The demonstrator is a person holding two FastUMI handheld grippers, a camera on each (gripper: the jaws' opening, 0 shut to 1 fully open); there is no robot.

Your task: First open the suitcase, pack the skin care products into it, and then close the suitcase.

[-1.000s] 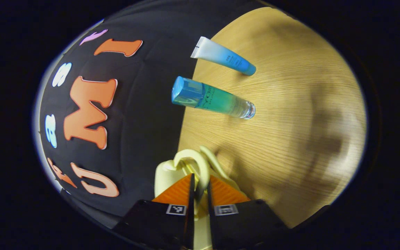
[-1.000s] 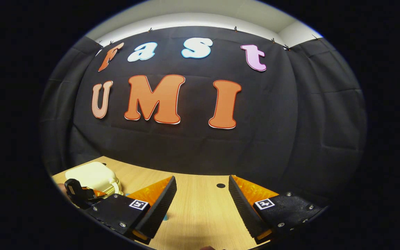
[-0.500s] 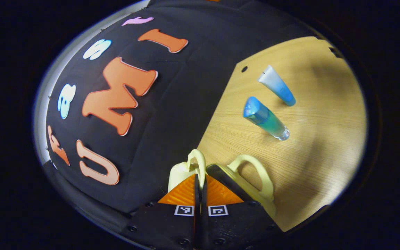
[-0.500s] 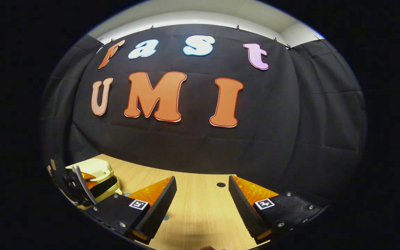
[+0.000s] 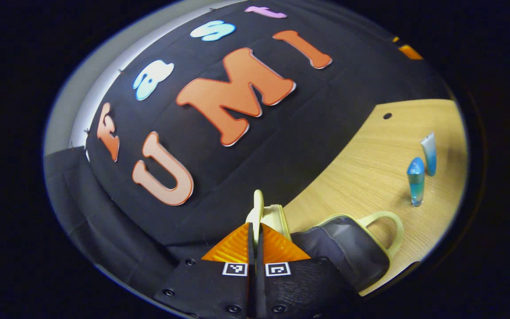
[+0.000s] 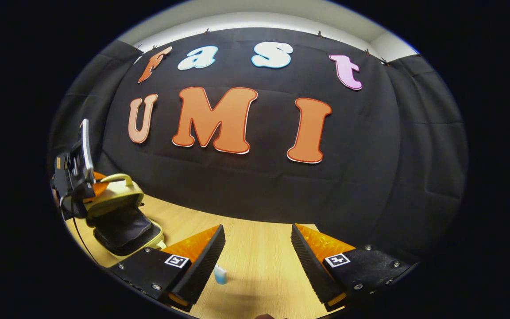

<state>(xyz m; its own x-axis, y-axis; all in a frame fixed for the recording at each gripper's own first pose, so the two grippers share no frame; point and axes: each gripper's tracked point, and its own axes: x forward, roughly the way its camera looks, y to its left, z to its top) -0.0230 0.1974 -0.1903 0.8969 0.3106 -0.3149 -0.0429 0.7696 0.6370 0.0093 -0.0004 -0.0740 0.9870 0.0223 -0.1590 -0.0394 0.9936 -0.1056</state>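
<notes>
Pale-yellow suitcase [image 5: 352,248] opening: left gripper [image 5: 255,237] clamps lid handle [image 5: 258,206]; right gripper [image 6: 257,248], jaws wide, next takes blue bottle [image 5: 415,181] near bench's edge

Bare table [image 6: 259,266] between open suitcase [image 6: 122,226] and blue tube [image 6: 220,274].

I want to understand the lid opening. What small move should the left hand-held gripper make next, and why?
Probably swing the lid a little farther back, then release. The left hand-held gripper pinches the lid's handle, the suitcase gapes, and the bottle and tube wait on the table.
</notes>
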